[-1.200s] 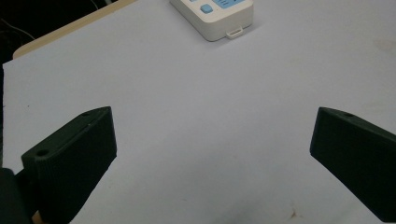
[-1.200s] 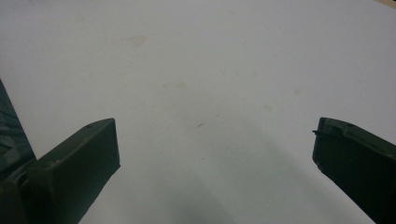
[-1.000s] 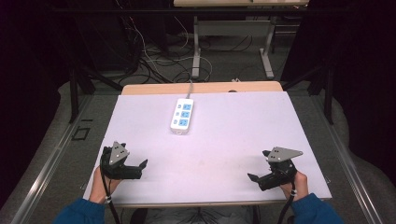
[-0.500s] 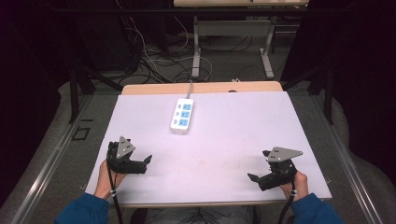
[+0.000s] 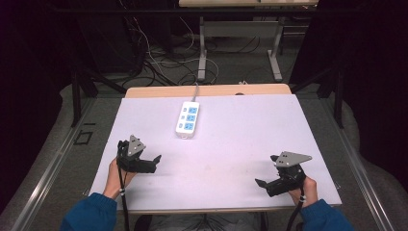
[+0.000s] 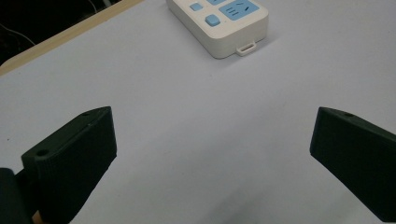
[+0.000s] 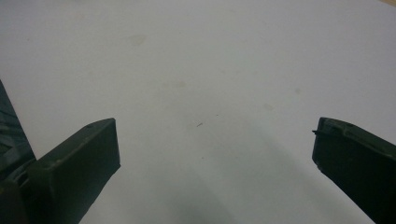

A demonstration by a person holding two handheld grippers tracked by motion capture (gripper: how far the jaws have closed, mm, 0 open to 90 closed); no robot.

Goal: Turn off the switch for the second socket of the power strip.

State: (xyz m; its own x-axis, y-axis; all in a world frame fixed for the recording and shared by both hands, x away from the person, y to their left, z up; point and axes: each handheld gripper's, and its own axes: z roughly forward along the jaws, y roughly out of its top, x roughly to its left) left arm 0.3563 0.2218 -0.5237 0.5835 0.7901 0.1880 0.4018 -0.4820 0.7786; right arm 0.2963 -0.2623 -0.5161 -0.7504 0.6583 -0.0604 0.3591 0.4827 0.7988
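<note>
Two grippers wait over a table with one power strip.

The white table (image 5: 231,144) bears a power strip (image 5: 188,118) near its far edge, cord trailing back. Left gripper (image 5: 144,161), jaws wide and empty, points toward it, likely to reach; right gripper (image 5: 269,185) hangs wide and empty, well apart.

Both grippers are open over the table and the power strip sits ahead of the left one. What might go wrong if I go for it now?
The power strip lies flat on the table, so the left gripper may push it instead of gripping it. Its cable runs off the far edge and may drag or snag when lifted. The right gripper is far from it, so it likely cannot steady it quickly.
</note>
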